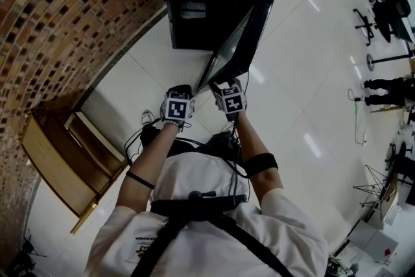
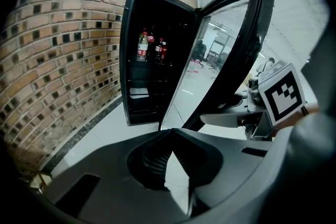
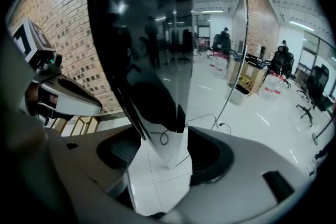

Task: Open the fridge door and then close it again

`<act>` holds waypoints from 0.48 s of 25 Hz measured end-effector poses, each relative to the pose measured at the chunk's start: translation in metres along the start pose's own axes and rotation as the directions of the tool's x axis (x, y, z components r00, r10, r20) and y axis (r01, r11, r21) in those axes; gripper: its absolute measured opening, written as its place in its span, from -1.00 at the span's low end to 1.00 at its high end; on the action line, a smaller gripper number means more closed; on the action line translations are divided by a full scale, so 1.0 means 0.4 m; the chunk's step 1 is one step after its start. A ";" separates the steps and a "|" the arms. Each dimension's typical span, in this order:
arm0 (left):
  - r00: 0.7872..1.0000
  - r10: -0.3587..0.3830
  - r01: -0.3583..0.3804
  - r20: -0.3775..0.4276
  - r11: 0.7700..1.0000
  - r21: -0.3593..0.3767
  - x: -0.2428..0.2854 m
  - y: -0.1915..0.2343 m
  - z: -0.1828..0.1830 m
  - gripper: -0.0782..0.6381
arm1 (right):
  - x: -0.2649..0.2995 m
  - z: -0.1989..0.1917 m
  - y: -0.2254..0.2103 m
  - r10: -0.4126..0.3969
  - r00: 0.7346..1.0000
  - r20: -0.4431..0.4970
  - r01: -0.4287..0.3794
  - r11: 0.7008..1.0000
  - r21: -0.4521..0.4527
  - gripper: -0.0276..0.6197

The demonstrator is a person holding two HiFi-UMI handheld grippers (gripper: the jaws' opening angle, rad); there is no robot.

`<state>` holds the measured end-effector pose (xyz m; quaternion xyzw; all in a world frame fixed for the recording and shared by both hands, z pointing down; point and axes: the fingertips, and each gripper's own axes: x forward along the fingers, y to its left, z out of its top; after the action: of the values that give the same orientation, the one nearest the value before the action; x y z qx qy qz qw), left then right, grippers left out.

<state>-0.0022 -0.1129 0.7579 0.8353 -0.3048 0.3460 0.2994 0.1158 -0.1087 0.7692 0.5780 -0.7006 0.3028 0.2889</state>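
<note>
The open fridge door (image 3: 152, 50) has its free edge between the wide-spread jaws of the right claw (image 3: 165, 147), with the closed, empty left claw (image 2: 171, 136) alongside; glass-fronted, it looks stiff, heavy and slick, so take that outer edge.

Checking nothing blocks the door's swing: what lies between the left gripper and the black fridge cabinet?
Only bare white floor tiles between left gripper and black fridge cabinet, in the head view; the open glass door hangs beside it.
</note>
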 end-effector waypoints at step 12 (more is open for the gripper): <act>0.997 0.059 -0.058 0.039 0.997 -0.042 -0.058 0.279 0.073 -0.78 | 0.170 0.168 0.129 -0.119 0.993 0.002 0.117 0.976 0.186 0.05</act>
<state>-0.0840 -0.1973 0.7554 0.8265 -0.3422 0.3312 0.3001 0.0501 -0.1950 0.7723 0.6449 -0.6355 0.3453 0.2468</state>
